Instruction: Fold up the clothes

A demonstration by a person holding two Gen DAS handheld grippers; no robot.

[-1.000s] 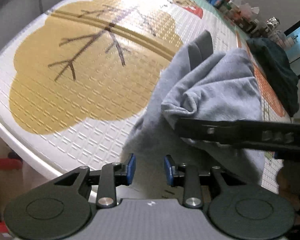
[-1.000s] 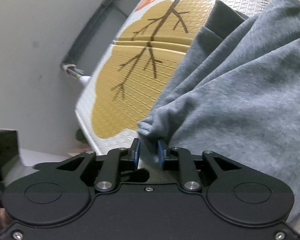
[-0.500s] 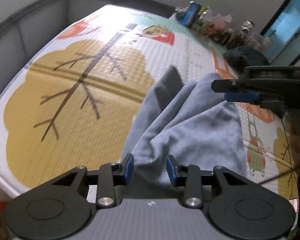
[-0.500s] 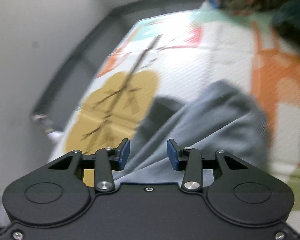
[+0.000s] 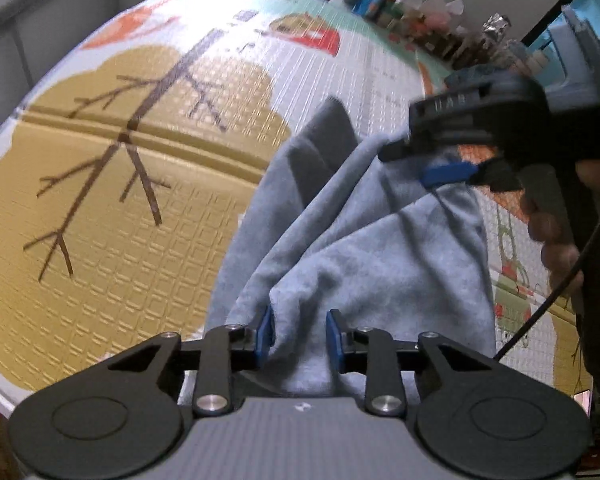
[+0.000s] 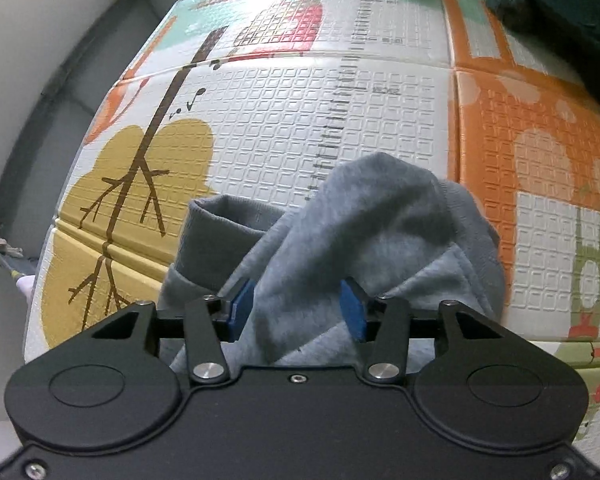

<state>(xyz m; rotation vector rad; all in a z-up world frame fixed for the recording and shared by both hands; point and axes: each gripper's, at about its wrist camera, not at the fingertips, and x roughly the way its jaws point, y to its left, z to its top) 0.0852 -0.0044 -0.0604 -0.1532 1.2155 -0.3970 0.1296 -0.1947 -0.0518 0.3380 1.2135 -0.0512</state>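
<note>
A grey garment (image 5: 364, 248) is bunched in loose folds on a patterned mat (image 5: 112, 216), beside the mat's printed yellow tree. A fold of it is bracketed by the left gripper (image 5: 299, 335), whose jaws have just been closing; a real pinch cannot be told. The right gripper (image 6: 296, 312) is held over the bunched cloth, its jaws just opened wide and released. A dark garment (image 6: 560, 12) lies at the mat's far edge

grey garment (image 6: 372, 236) on white, mustard, orange grid-patterned mat (image 6: 284, 120).
</note>
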